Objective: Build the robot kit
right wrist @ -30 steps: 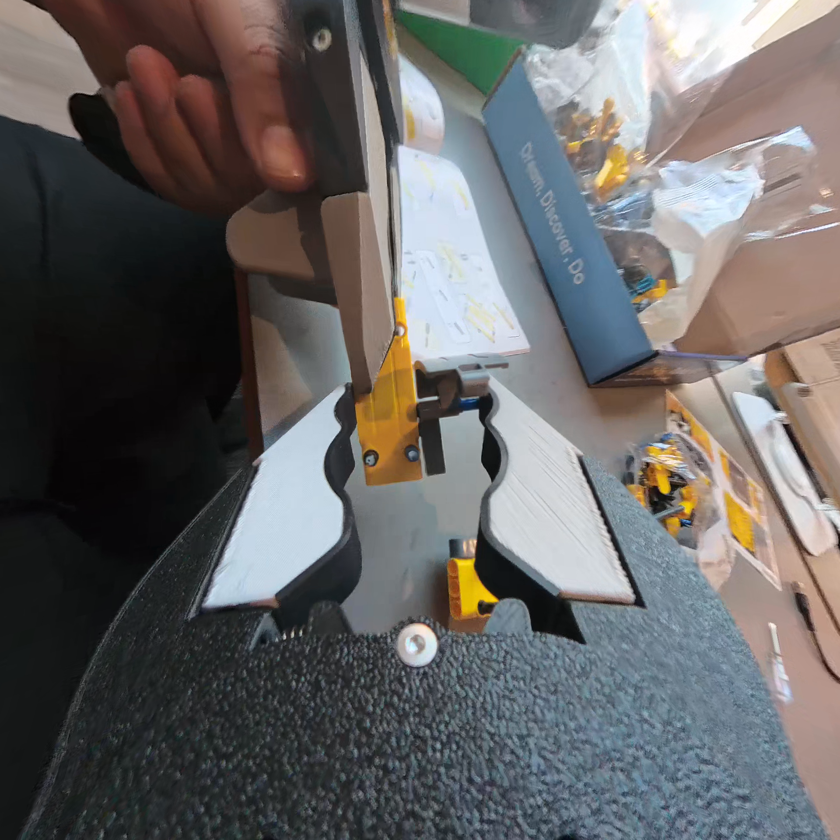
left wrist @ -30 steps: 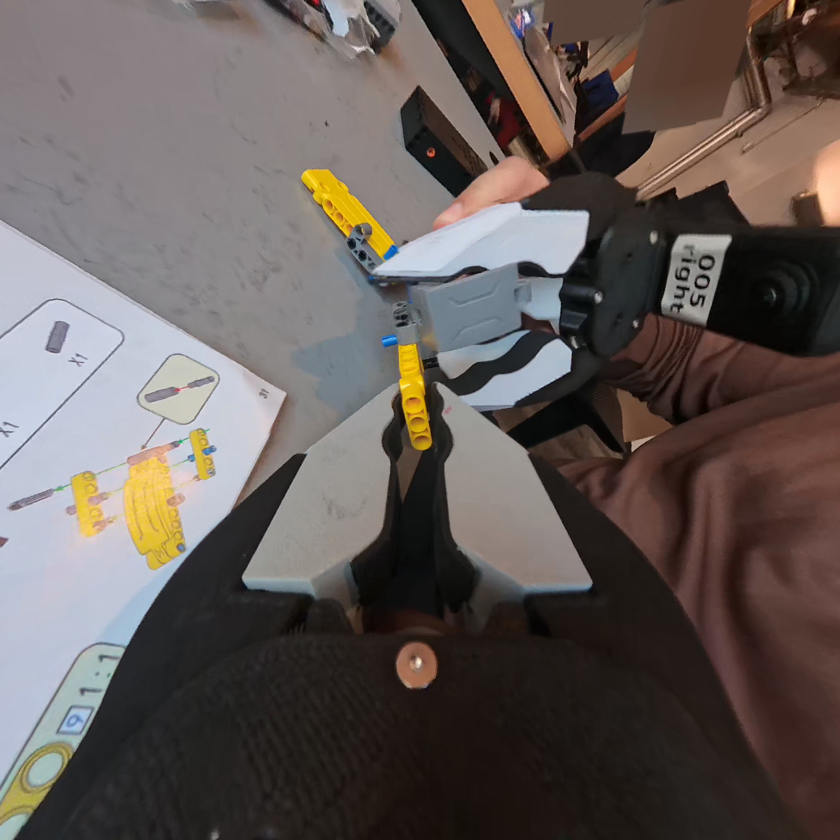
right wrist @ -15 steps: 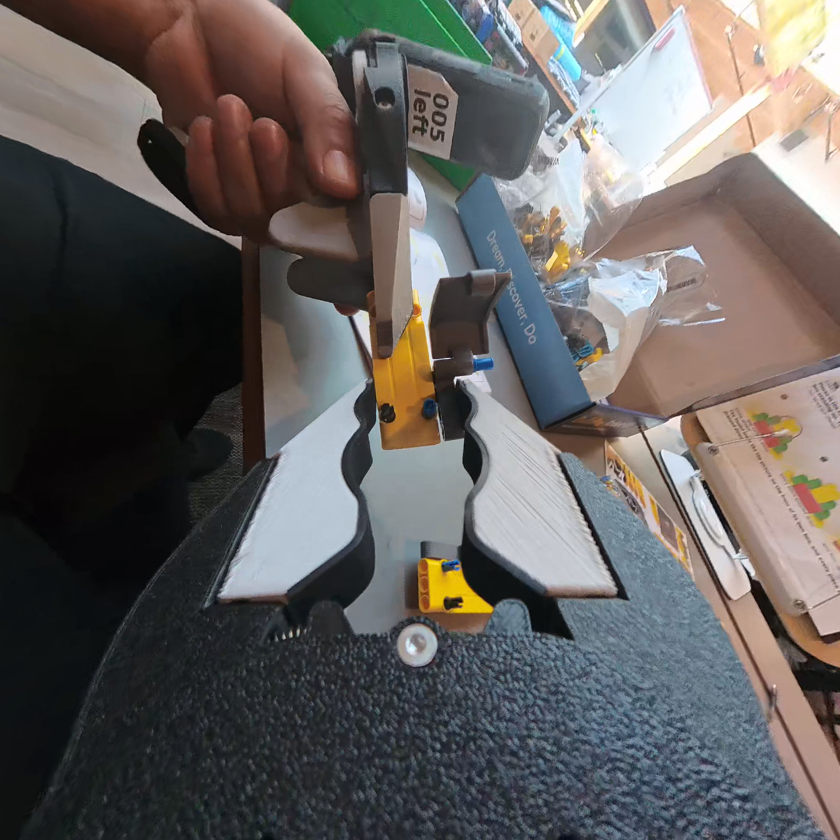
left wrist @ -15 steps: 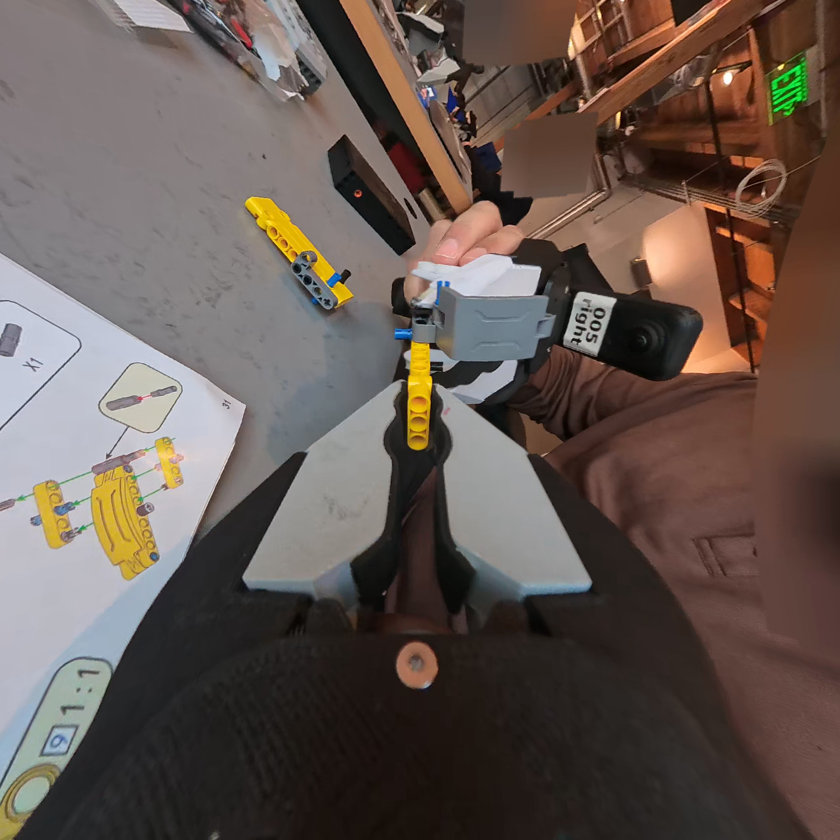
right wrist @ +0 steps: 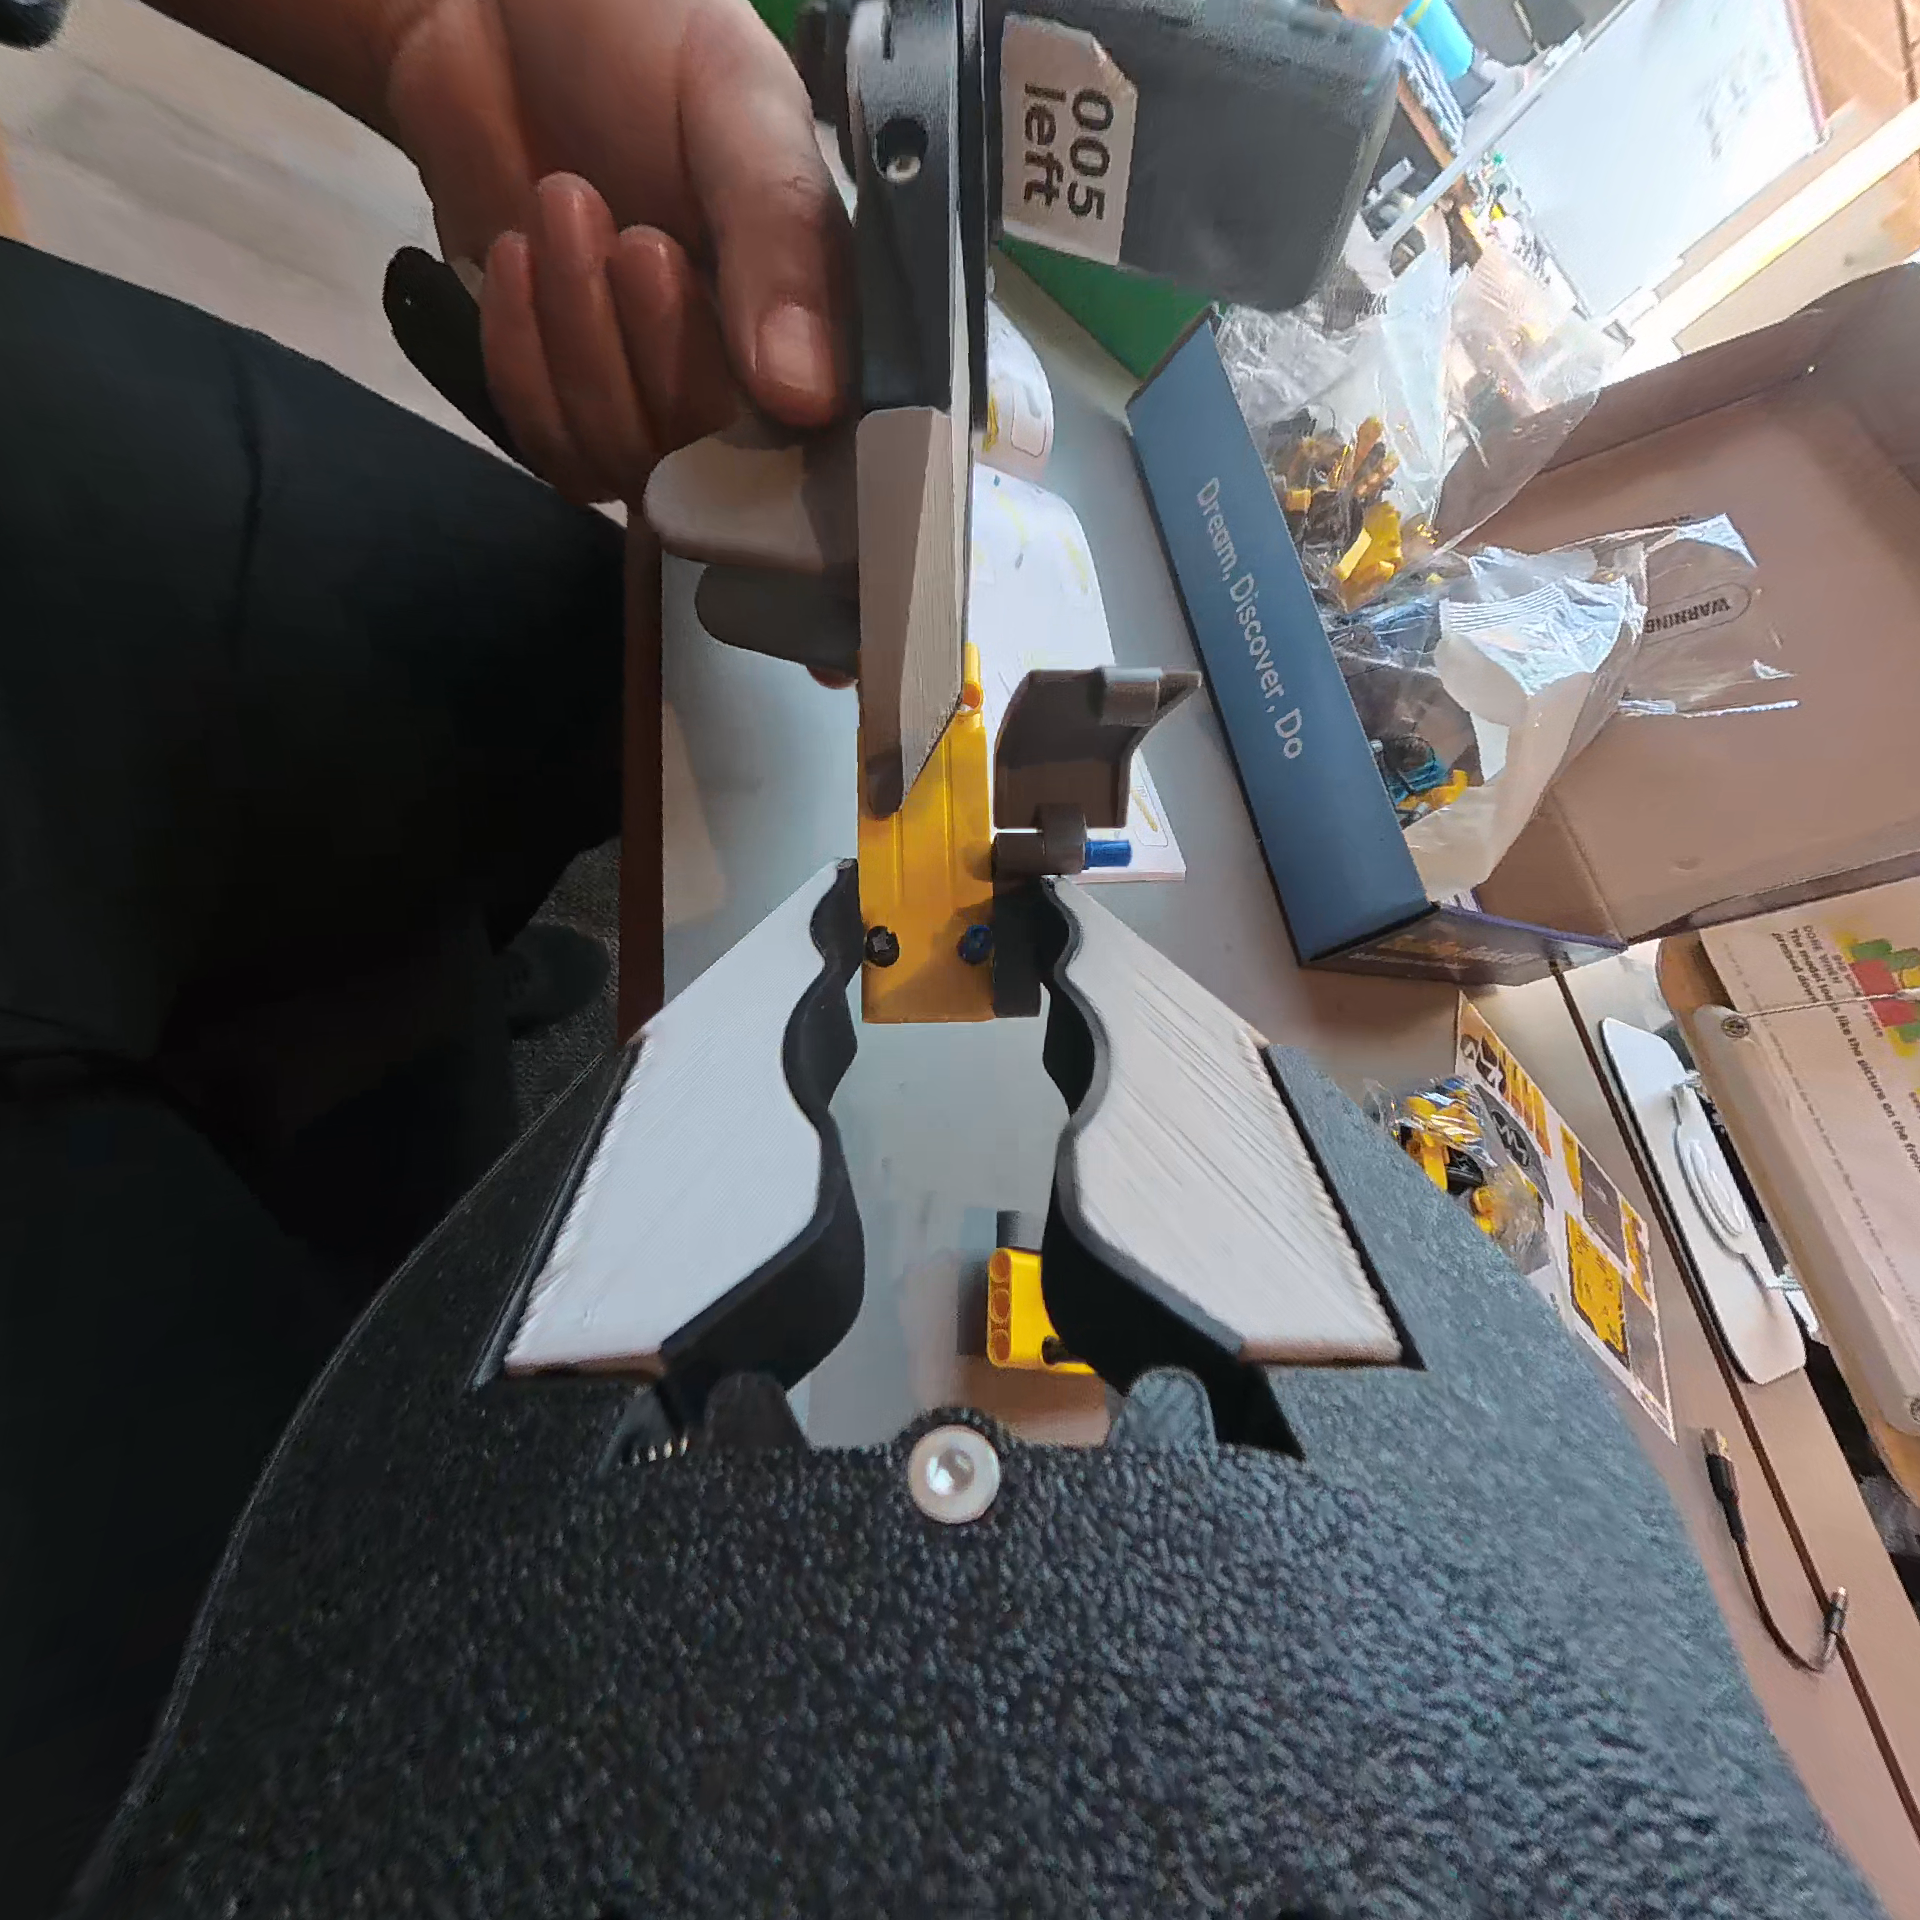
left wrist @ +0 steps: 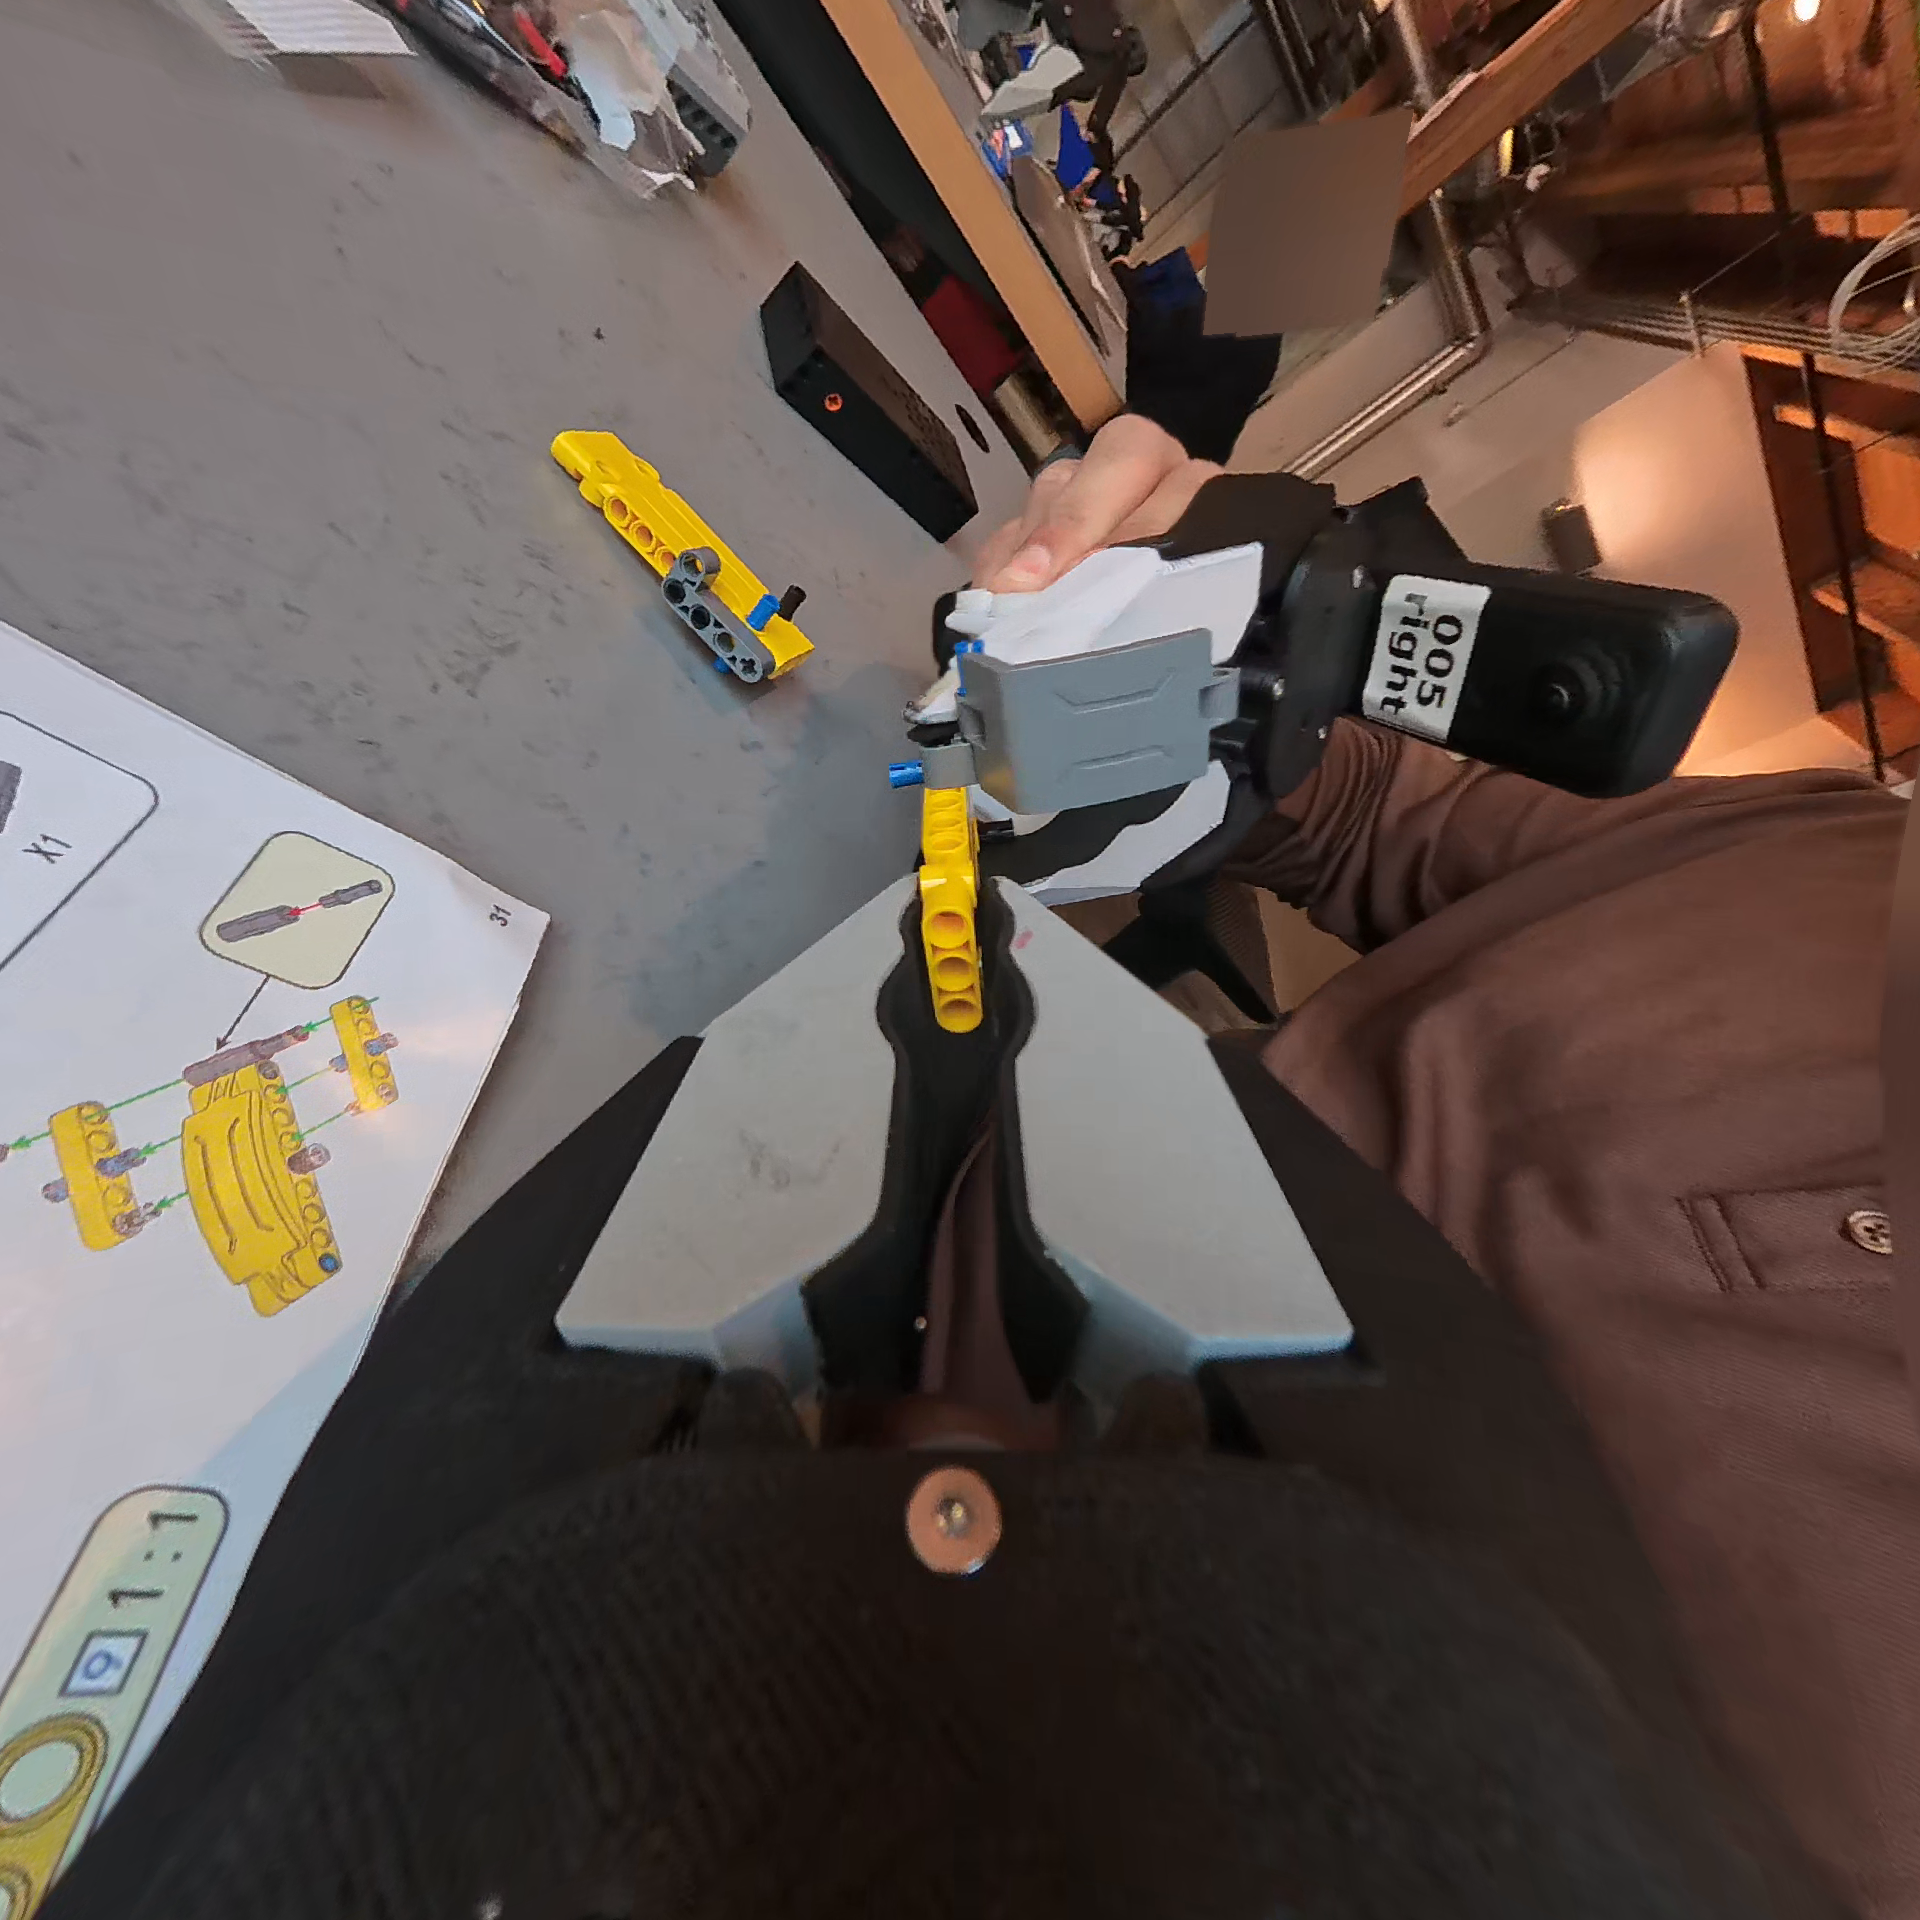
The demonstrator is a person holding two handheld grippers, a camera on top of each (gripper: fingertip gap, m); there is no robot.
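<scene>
My left gripper (left wrist: 954, 899) is shut on the end of a yellow studded beam piece (left wrist: 956, 961) held in the air off the table's edge. A grey panel (left wrist: 1091, 722) with a blue pin (left wrist: 902, 774) is joined to the yellow piece's far end. My right gripper (right wrist: 945, 904) is shut on this same assembly, one pad on the yellow part (right wrist: 925, 935), the other on its grey side beam (right wrist: 1016, 956). The grey panel (right wrist: 1075, 738) stands above my fingers. The left gripper (right wrist: 920, 717) comes down from above, held by a hand (right wrist: 623, 260).
A second yellow beam with a grey link (left wrist: 686, 561) lies on the grey table (left wrist: 312, 364). An open instruction booklet (left wrist: 208, 1039) lies at left, with a black box (left wrist: 862, 405) behind. A blue box (right wrist: 1257, 665), bags of parts (right wrist: 1475, 582) and a cardboard box (right wrist: 1714, 644) stand at right. The grippers are tip to tip, or close to it.
My right gripper's fingers have closed from wide apart onto the yellow and grey assembly. Both grippers have shifted and tilted slightly with it; the left stays shut on the yellow piece.
</scene>
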